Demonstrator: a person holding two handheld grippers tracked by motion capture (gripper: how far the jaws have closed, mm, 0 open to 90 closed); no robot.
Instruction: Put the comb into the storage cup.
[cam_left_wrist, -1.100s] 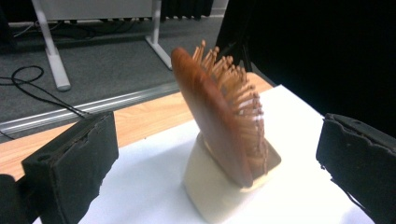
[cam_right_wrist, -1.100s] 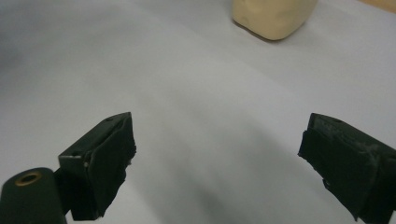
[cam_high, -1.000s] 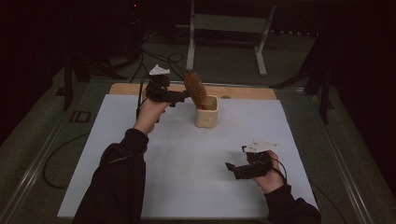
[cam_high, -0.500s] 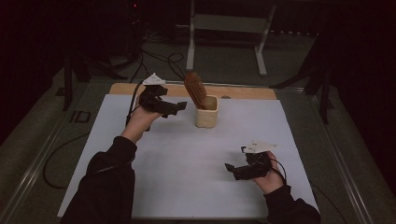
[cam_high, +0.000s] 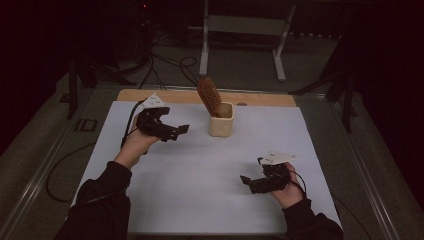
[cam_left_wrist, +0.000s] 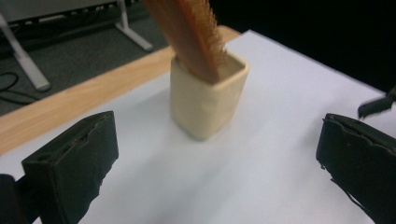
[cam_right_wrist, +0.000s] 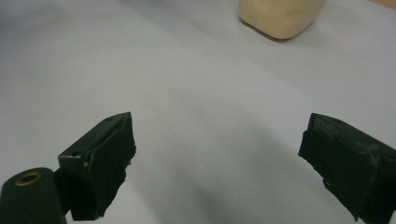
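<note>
My left gripper (cam_high: 176, 133) has drawn back from the cream square cup (cam_high: 221, 120) toward eight o'clock and now hangs near it, jaws spread wide and empty. The wooden hairbrush (cam_high: 208, 95) stands bristle-head up in the cup, leaning toward eleven o'clock. My right gripper (cam_high: 253, 183) stays at five o'clock, well apart, jaws wide, holding nothing.

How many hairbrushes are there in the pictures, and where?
1. The wooden hairbrush stands tilted in the cream cup, near the far edge of the white table. The cup's inside is partly hidden.
</note>
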